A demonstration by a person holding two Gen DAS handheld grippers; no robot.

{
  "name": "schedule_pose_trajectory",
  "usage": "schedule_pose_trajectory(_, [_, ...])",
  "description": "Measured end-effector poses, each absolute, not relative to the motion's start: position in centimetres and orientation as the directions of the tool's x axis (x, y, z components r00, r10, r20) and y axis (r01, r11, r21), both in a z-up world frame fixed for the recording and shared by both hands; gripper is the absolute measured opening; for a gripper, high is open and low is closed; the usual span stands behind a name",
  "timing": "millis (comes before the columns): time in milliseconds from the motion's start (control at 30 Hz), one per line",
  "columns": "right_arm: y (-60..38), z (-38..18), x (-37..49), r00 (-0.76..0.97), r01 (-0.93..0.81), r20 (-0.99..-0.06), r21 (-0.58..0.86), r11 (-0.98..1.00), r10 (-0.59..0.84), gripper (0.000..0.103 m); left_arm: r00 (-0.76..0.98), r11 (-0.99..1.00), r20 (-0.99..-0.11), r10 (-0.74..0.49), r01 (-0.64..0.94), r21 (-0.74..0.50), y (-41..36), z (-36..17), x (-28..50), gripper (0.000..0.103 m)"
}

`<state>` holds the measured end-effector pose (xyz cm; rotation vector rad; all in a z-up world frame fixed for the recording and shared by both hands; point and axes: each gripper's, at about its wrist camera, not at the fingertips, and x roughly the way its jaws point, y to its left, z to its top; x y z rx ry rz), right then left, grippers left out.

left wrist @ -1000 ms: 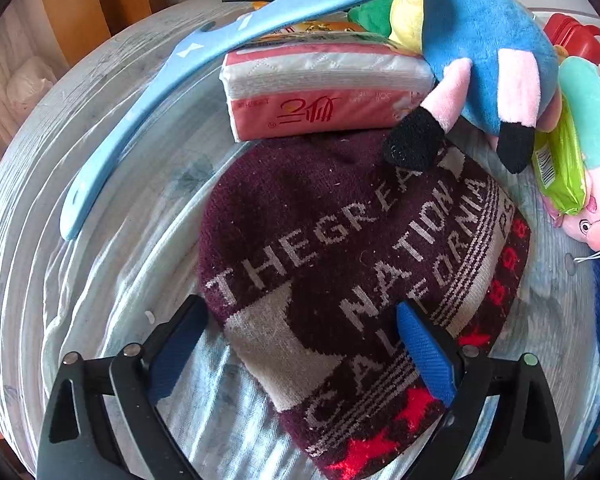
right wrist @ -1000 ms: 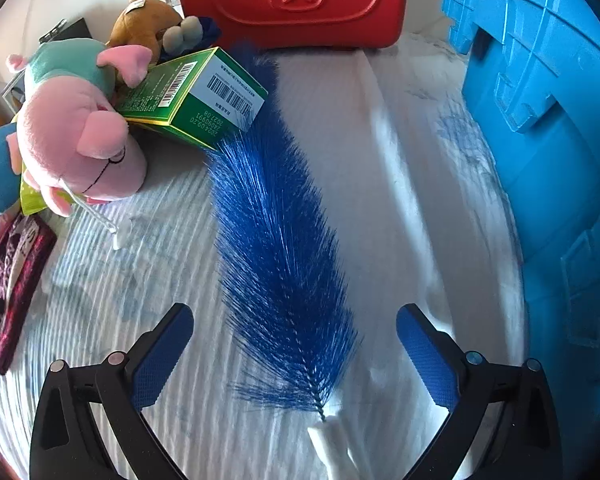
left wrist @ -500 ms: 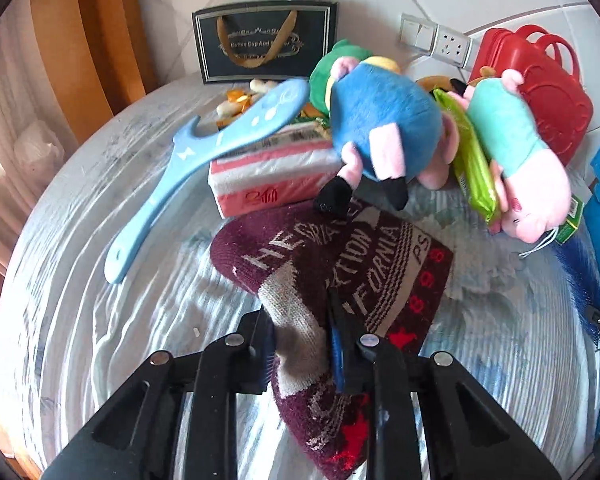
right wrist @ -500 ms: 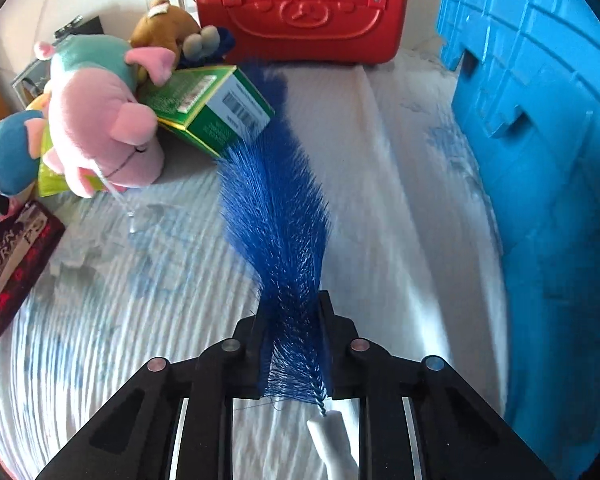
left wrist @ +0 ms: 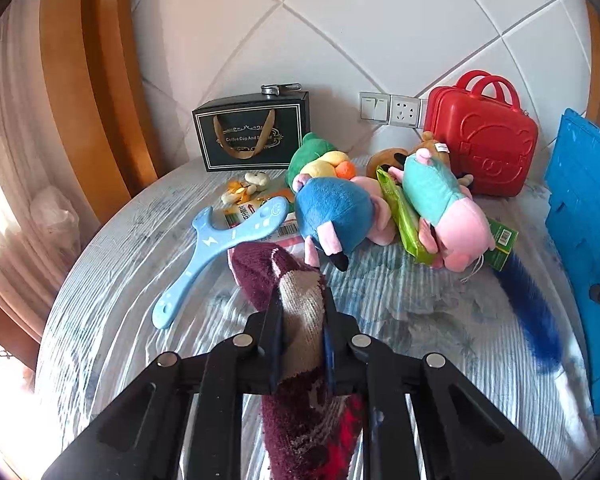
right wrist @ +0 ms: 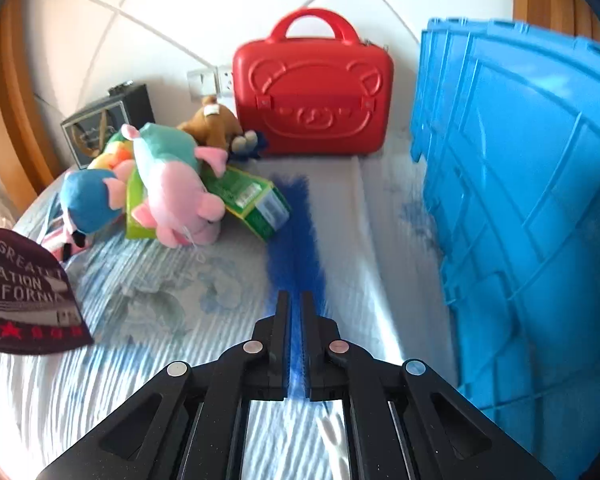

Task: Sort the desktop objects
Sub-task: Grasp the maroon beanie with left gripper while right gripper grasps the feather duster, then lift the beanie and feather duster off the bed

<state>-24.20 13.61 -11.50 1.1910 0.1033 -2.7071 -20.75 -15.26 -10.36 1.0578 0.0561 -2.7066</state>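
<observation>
My left gripper [left wrist: 301,300] is shut on the maroon knit beanie [left wrist: 296,292], which hangs bunched between the pads above the table; the same beanie [right wrist: 24,292] shows at the left edge of the right wrist view. My right gripper [right wrist: 294,300] is shut on the blue feather [right wrist: 294,236], lifted off the cloth, its tip pointing toward the green box [right wrist: 256,204]. In the left wrist view the feather [left wrist: 534,312] hangs at the right. A blue crate [right wrist: 532,208] stands just right of the feather.
A pile of plush toys [left wrist: 440,204] lies mid-table with a light blue plastic paddle [left wrist: 220,248] to its left. A red case [right wrist: 312,100] and a black gift bag [left wrist: 252,136] stand against the tiled wall. A pale patterned cloth [right wrist: 148,304] covers the table.
Both grippers went from open to shut, the left on the beanie and the right on the feather. Both have since risen, carrying their objects up off the table.
</observation>
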Motion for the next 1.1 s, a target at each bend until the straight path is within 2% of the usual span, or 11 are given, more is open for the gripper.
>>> schedule_pose_trajectory(300, [14.3, -14.6, -23.0, -0.539, 0.177, -0.829, 0.06, -0.982, -0.148, 0.006, -0.619, -0.974, -0.771, -0.149, 0.225, 0.008, -15.8, -14.8, -20.6, 0.016])
schedule_pose_trajectory(400, [14.6, -16.2, -22.9, -0.505, 0.169, -0.853, 0.052, -0.984, -0.132, 0.015, -0.577, -0.973, -0.807, -0.129, 0.232, -0.01, -16.2, -16.9, -21.0, 0.016])
schedule_pose_trajectory(467, [14.8, -17.3, -23.1, -0.484, 0.162, -0.867, 0.046, -0.986, -0.12, 0.03, -0.536, -0.969, -0.831, -0.147, 0.248, 0.011, -16.4, -18.4, -21.5, 0.019])
schedule_pose_trajectory(533, [15.1, -18.3, -23.4, -0.472, 0.153, -0.875, 0.034, -0.988, -0.103, 0.059, -0.484, -0.963, -0.859, -0.166, 0.267, 0.036, -16.9, -20.1, -22.0, 0.028])
schedule_pose_trajectory(567, [15.2, -18.8, -23.5, -0.465, 0.154, -0.879, 0.034, -0.987, -0.103, 0.062, -0.459, -0.961, -0.871, -0.173, 0.274, 0.047, -17.2, -21.0, -22.1, 0.031])
schedule_pose_trajectory(633, [15.5, -19.7, -23.9, -0.452, 0.153, -0.886, 0.037, -0.988, -0.103, 0.066, -0.405, -0.954, -0.894, -0.191, 0.292, 0.072, -18.1, -22.8, -22.3, 0.046])
schedule_pose_trajectory(767, [15.9, -21.2, -25.2, -0.419, 0.144, -0.902, 0.043, -0.989, -0.101, 0.072, -0.31, -0.934, -0.923, -0.229, 0.336, 0.119, -20.1, -25.7, -22.3, 0.055])
schedule_pose_trajectory(833, [15.8, -21.9, -26.0, -0.406, 0.144, -0.908, 0.043, -0.989, -0.099, 0.076, -0.288, -0.928, -0.935, -0.209, 0.359, 0.097, -21.2, -26.7, -22.3, 0.07])
schedule_pose_trajectory(867, [15.8, -22.3, -26.4, -0.399, 0.143, -0.912, 0.044, -0.989, -0.098, 0.078, -0.293, -0.923, -0.933, -0.209, 0.373, 0.09, -21.6, -26.8, -22.2, 0.074])
schedule_pose_trajectory(1033, [15.0, -24.2, -28.7, -0.362, 0.143, -0.929, 0.03, -0.989, -0.08, 0.081, -0.294, -0.917, -0.938, -0.182, 0.396, 0.053, -22.4, -27.4, -22.4, 0.089])
schedule_pose_trajectory(1100, [14.7, -24.6, -29.4, -0.369, 0.144, -0.927, 0.011, -0.99, -0.064, 0.083, -0.301, -0.915, -0.94, -0.158, 0.402, 0.025, -22.7, -27.7, -22.5, 0.09])
